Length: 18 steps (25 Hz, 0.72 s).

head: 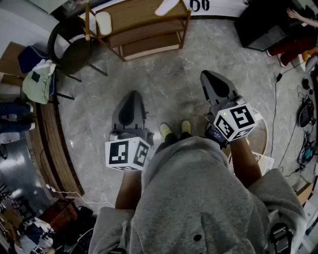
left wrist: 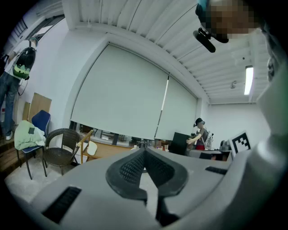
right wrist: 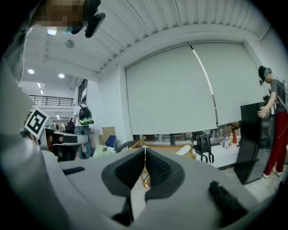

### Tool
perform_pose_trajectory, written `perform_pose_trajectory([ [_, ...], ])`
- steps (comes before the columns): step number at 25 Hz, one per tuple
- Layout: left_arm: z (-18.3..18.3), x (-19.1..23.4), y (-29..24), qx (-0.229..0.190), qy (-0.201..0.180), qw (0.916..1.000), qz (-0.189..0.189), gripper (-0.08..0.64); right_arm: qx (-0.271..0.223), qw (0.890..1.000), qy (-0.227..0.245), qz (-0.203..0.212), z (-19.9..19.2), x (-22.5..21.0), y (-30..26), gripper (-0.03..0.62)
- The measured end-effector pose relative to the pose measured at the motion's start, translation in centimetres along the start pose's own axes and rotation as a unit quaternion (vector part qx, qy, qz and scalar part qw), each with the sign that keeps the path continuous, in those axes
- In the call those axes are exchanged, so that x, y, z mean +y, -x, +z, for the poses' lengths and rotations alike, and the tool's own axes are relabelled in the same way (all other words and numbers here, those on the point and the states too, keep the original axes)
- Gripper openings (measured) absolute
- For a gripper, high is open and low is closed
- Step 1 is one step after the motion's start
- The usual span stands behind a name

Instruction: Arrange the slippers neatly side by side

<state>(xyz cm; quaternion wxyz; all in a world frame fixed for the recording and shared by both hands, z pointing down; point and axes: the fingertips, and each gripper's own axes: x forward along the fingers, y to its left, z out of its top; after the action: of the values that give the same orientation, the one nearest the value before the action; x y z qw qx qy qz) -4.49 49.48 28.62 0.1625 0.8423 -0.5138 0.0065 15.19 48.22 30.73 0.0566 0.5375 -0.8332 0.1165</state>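
Ahead of our left gripper [left wrist: 144,151] and right gripper [right wrist: 145,149], both pressed together on nothing, we see two pale, oval slippers [head: 166,7] at the wooden shelf [head: 149,31].

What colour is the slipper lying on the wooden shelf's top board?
White. The slipper on the wooden shelf shows best in the head view.

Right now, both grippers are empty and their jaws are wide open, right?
Not quite. Both are empty, but their jaws are shut, not open. The left gripper shows its pads meeting in the left gripper view, and the right gripper shows the same in the right gripper view.
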Motion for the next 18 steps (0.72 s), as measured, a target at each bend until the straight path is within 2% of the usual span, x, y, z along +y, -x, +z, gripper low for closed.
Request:
perform_pose_trajectory([
  [13,0.9,3.7,2.1,-0.012,0.005,0.9999,-0.008,0.012,-0.006,0.997,-0.071,-0.017,0.0,3.1,-1.8,0.026],
  [18,1.3,5.0,3.4,-0.018,0.009,0.9998,-0.008,0.012,-0.006,0.998,-0.064,-0.006,0.0,5.6,-2.5,0.026],
])
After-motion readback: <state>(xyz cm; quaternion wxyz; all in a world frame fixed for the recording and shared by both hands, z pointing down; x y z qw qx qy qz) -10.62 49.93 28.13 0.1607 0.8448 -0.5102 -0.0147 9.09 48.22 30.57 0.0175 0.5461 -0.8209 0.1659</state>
